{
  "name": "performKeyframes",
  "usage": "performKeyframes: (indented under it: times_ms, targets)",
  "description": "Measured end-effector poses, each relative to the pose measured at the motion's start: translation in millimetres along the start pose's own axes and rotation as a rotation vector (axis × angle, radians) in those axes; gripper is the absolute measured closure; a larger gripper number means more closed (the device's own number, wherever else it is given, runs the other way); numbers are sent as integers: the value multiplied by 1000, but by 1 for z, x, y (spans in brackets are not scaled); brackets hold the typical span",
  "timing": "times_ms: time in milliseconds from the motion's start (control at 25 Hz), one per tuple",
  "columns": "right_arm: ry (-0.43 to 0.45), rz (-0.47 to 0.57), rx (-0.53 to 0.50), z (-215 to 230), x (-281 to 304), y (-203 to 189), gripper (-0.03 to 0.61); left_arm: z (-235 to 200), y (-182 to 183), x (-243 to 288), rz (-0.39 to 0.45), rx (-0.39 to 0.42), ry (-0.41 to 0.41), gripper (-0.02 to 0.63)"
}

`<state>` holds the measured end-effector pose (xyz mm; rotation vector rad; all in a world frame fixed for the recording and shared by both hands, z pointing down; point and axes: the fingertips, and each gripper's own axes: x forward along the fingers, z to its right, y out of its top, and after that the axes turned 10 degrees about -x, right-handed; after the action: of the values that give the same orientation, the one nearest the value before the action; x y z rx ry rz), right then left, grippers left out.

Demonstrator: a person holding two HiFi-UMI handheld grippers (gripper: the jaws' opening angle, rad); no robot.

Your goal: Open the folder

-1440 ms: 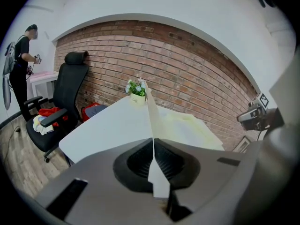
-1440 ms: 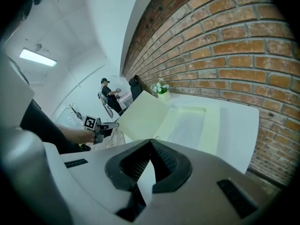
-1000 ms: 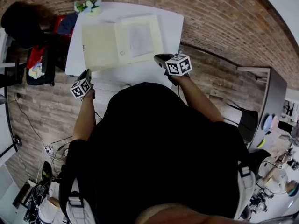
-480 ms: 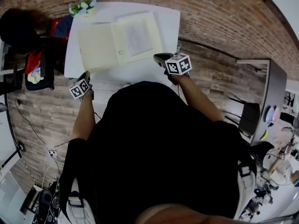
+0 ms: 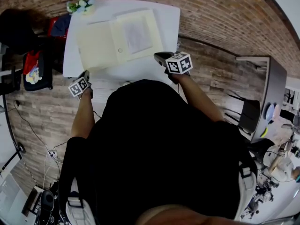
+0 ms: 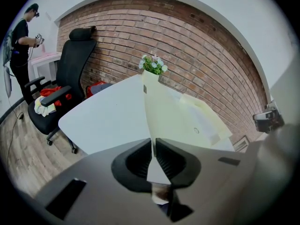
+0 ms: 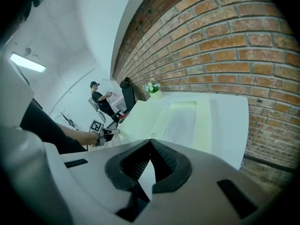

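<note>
A cream folder (image 5: 117, 43) lies spread open and flat on the white table (image 5: 150, 71), with a printed sheet on its right half. In the left gripper view the folder (image 6: 178, 116) stretches away just beyond the jaws. My left gripper (image 5: 86, 74) hovers at the table's near-left edge, close to the folder's near-left corner. Its jaws (image 6: 153, 142) are shut to a thin slit with nothing in them. My right gripper (image 5: 159, 56) hangs over the table's near-right part beside the folder (image 7: 173, 118), and its jaws (image 7: 150, 141) are shut and empty.
A small vase of flowers (image 5: 79, 6) stands at the table's far-left corner. A black office chair (image 6: 65, 88) with red cloth on it sits left of the table. Another person (image 6: 21, 36) stands far off at the left. A brick wall (image 6: 211, 55) runs behind the table.
My left gripper has sunk a little and drawn back toward the near-left table edge. The folder stays open and flat. The right gripper has kept still.
</note>
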<state>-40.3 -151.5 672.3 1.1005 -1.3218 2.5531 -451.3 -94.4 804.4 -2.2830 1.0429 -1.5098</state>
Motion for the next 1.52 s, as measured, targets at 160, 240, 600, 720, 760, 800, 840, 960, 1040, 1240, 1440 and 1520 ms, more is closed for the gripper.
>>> performKeyframes:
  times_ms: [160, 240, 600, 720, 760, 800, 840, 960, 1040, 1240, 1440, 1520]
  targets:
    - [7, -9, 1, -1, 3, -3, 554, -5, -3, 4, -16, -8, 8, 578]
    - [10, -15, 1, -2, 4, -5, 554, -7, -5, 5, -25, -13, 13, 577]
    - [22, -39, -9, -4, 7, -4, 554, -15, -14, 12, -52, -44, 26, 561]
    - [25, -39, -13, -4, 9, -4, 554, -15, -13, 12, -50, -51, 18, 551]
    - [23, -39, -14, -5, 9, -4, 554, -15, -12, 12, -50, -53, 17, 546]
    - [22, -38, -15, -6, 9, -3, 554, -16, -12, 12, -52, -56, 18, 540]
    - [21, -37, -15, -7, 10, -2, 554, -17, -12, 11, -54, -57, 22, 535]
    - [26, -39, -16, -7, 11, -1, 554, -18, -11, 8, -59, -49, 41, 524]
    - [31, -41, -15, -6, 10, -3, 554, -16, -11, 7, -56, -43, 51, 517]
    - [34, -32, -20, -6, 10, -3, 554, -13, -5, 5, -39, -19, 56, 499]
    - [31, -25, -24, -5, 7, -4, 554, -11, -4, -2, -20, -15, 60, 483]
    - [33, -23, -26, -3, 5, -4, 554, -8, -1, -5, -8, -9, 62, 480]
